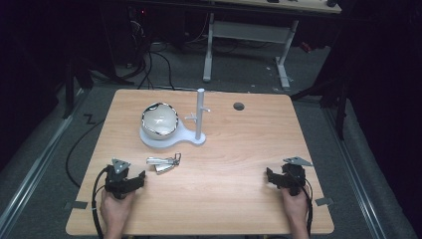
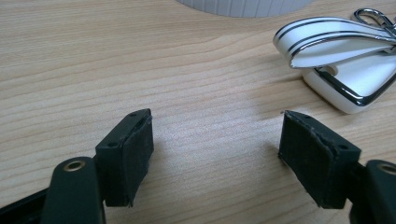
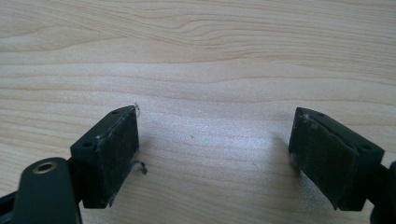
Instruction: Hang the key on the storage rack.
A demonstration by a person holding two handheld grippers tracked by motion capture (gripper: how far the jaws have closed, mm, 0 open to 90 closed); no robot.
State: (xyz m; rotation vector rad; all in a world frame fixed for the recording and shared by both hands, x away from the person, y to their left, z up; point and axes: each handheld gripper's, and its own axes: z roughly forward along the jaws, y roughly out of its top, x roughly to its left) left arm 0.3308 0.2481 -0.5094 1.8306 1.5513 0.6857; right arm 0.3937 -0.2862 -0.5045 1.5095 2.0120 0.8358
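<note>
In the high view, the left gripper (image 1: 141,178) sits at the lower left of the wooden counter (image 1: 234,164), held by a hand (image 1: 115,209). Its jaws are wide open with nothing between them. In the left gripper view, bare wood lies between the two black pads (image 2: 133,156).

Just up and to the right of that gripper lies a small shiny clip (image 1: 163,162). In the left gripper view the clip (image 2: 336,60) is at the upper right, white with dark stripes and a silver edge, flat on the counter and apart from the jaws.

The right gripper (image 1: 271,177) rests at the lower right of the high view, well apart from the clip. Its jaws are open too, over bare wood.

A white stand (image 1: 199,117) with a round bowl (image 1: 159,121) sits above the clip.
</note>
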